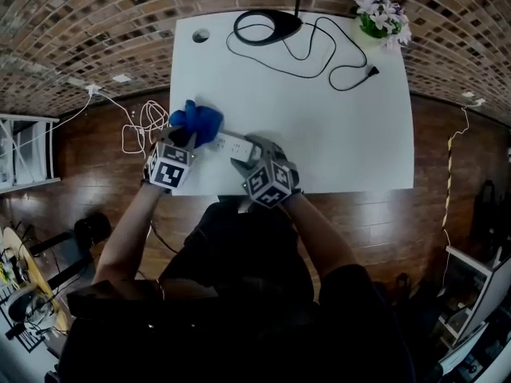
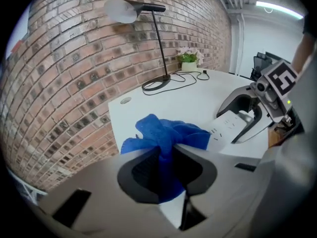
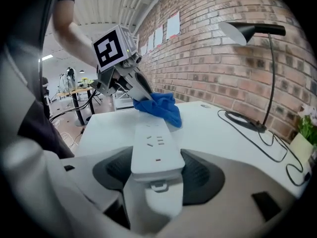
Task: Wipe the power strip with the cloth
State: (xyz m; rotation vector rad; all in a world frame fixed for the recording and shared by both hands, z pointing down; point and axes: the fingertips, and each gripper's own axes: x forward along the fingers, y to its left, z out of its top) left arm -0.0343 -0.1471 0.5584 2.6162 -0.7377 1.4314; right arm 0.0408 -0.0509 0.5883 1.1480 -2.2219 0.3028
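White plastic power strip (image 1: 230,144) lies across the near left part of the white rectangular table (image 1: 335,126). One end is clamped between the pads of the right gripper (image 1: 246,155), and its length runs away from those jaws toward the left gripper (image 1: 185,138). In the right gripper view the strip (image 3: 153,150) fills the gap between the dark ribbed pads, with its socket holes facing up.

The left gripper is clenched on a crumpled bright blue cloth (image 1: 198,122). In the left gripper view the fabric (image 2: 166,140) is pinched in a narrow waist between the jaws and fans out beyond them onto the far end of the strip (image 2: 225,128), touching it.

Both of the person's forearms reach forward from the near table edge, elbows bent and the two hands close together. The left gripper (image 3: 130,86) slants steeply down onto the cloth (image 3: 161,109); the right gripper (image 2: 247,115) lies at a flatter angle.

Each gripper carries a cube with black-and-white square markers. A small reddish mark on top of the strip, near the held end, is too small to read.
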